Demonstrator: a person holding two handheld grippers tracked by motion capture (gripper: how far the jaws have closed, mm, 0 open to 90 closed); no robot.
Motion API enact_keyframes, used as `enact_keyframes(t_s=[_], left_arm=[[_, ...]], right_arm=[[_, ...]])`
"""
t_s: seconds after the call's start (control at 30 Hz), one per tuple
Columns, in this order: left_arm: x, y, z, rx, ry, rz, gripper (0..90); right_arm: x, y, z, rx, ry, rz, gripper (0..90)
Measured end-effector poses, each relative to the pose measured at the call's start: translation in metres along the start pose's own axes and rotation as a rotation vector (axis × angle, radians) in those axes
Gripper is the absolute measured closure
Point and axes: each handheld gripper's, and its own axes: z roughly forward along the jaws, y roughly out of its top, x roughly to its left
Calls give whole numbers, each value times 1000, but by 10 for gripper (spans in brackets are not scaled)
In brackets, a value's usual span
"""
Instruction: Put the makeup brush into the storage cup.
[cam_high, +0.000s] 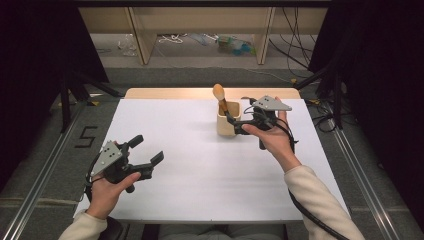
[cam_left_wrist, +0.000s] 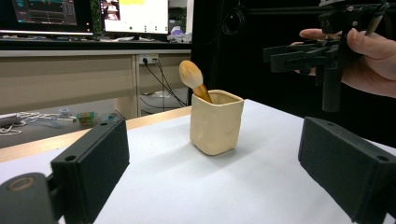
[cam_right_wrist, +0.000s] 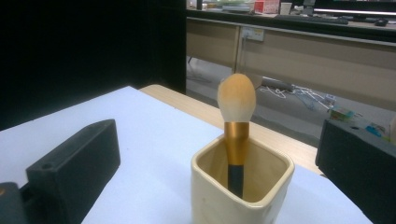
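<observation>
Far right of centre, a brush (cam_right_wrist: 236, 123) stands in a cup (cam_high: 228, 124).
Right gripper (cam_high: 239, 125) gapes beside the cup, empty, seemingly poised for the brush; left gripper (cam_high: 148, 152) waits near, wide, empty.

A white table (cam_high: 165, 190) is set on grey floor (cam_high: 45, 145), flanked by black curtains (cam_high: 35, 40). At twelve o'clock a wooden desk (cam_high: 200, 20) is seen, with cables (cam_high: 172, 38) underneath. Monitors (cam_left_wrist: 135, 14) are lit above it.

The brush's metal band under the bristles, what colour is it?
Gold ferrule; best in the right gripper view.
</observation>
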Motion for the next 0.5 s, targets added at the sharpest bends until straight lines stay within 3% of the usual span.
enact_keyframes(t_s=[0.5], left_arm=[[0, 1, -1, -1, 6, -1, 82]], right_arm=[[5, 0, -18, -22, 21, 9, 6]])
